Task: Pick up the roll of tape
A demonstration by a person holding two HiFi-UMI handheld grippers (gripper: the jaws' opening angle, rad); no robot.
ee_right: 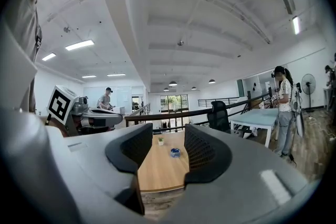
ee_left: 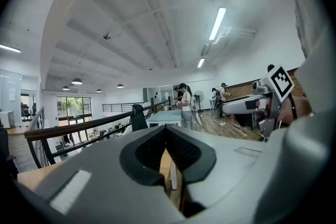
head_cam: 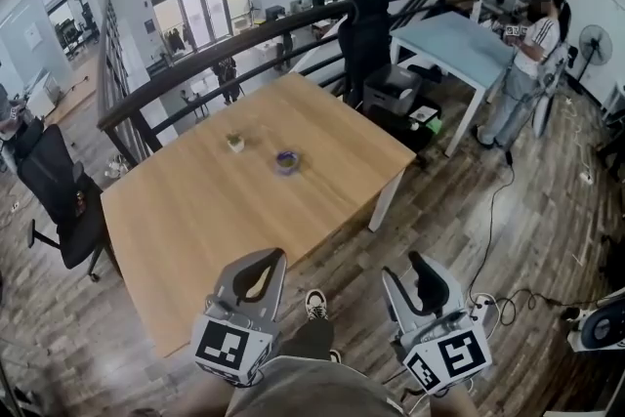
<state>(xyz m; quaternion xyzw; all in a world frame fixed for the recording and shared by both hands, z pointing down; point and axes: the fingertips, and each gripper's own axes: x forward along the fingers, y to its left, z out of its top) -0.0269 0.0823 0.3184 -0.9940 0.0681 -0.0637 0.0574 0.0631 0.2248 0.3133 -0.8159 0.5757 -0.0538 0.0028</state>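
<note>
Tape (ee_right: 175, 152) vis. head, right gripper views.

Far ahead of the right gripper's (ee_right: 169, 134) parted jaws, the roll of tape (ee_right: 175, 152) is only a tiny blue speck, and its core and the way it lies cannot be read. Just past it, a paler thing (ee_right: 160, 141) is too small to identify. The near edge of the surface (ee_right: 157, 178) is hidden behind the roots of those jaws. The left gripper's (ee_left: 167, 129) jaws, tips together, block nearly all of the surface, so only a thin wooden sliver shows between them. In the head view the bottom edge cuts off both grippers' rear bodies.
</note>
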